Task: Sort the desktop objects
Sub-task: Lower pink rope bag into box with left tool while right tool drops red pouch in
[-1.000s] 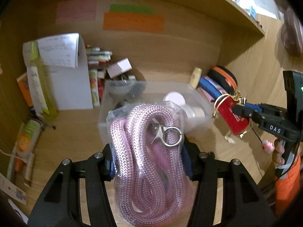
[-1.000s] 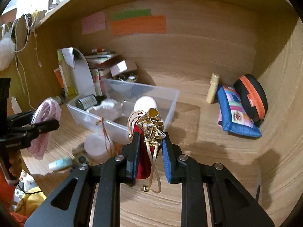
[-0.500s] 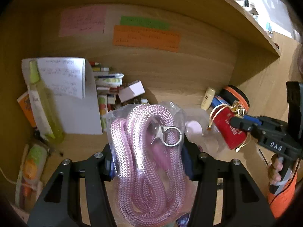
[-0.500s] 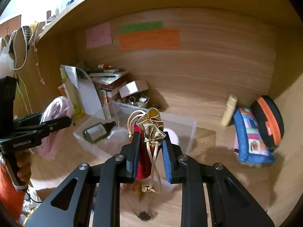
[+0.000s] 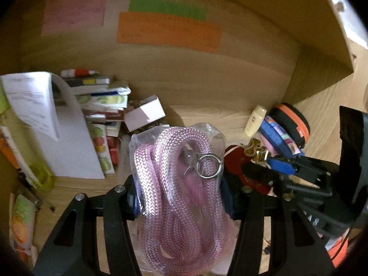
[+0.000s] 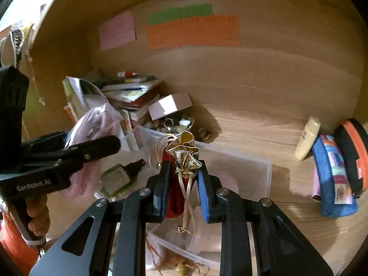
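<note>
Here the left gripper (image 5: 179, 197) is clamped on a crinkly clear bag of braided pink rope (image 5: 181, 184), frame centre. The right gripper (image 6: 181, 179) pinches a red pouch (image 6: 173, 197) with a ruffled gold top, over a clear plastic bin (image 6: 253, 170); bare wood lies right of it.

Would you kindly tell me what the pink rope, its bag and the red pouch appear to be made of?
Pink rope: braided textile cord, judging by the herringbone weave, with a shiny metal ring.
Bag: thin clear plastic, glossy and creased.
Red pouch: seemingly matte fabric, with a crinkled metallic-gold top and gold ribbon.
</note>
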Demonstrator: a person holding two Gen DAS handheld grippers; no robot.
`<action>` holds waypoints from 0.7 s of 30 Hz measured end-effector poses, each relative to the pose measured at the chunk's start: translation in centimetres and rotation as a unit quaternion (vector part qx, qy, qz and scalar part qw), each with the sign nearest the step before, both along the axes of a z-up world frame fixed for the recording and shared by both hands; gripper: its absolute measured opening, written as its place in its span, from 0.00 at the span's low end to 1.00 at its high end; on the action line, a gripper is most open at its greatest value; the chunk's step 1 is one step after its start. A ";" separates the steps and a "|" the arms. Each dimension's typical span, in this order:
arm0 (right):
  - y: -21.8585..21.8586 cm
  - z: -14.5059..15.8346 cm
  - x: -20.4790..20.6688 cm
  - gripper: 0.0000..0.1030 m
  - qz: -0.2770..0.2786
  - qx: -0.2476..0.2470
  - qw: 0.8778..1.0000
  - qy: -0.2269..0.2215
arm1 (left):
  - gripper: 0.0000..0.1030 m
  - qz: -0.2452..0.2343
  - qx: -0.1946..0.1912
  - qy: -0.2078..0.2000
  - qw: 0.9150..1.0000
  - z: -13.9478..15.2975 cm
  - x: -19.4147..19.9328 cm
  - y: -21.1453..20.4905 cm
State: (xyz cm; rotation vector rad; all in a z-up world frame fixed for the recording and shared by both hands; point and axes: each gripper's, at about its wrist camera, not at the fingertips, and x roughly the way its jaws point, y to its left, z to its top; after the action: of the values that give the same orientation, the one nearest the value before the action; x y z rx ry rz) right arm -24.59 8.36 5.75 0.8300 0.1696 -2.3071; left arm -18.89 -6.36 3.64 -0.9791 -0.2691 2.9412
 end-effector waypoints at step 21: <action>-1.8 -4.0 -1.4 0.24 -0.016 0.054 0.998 -0.019 | 0.53 -0.012 -0.002 -0.053 0.999 -5.2 -3.6 -0.3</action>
State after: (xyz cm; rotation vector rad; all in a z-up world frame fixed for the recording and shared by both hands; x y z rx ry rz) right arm -26.03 6.60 1.70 0.9362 0.2688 -2.3273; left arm -22.54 -6.67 -1.56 -1.1316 -0.2509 2.8738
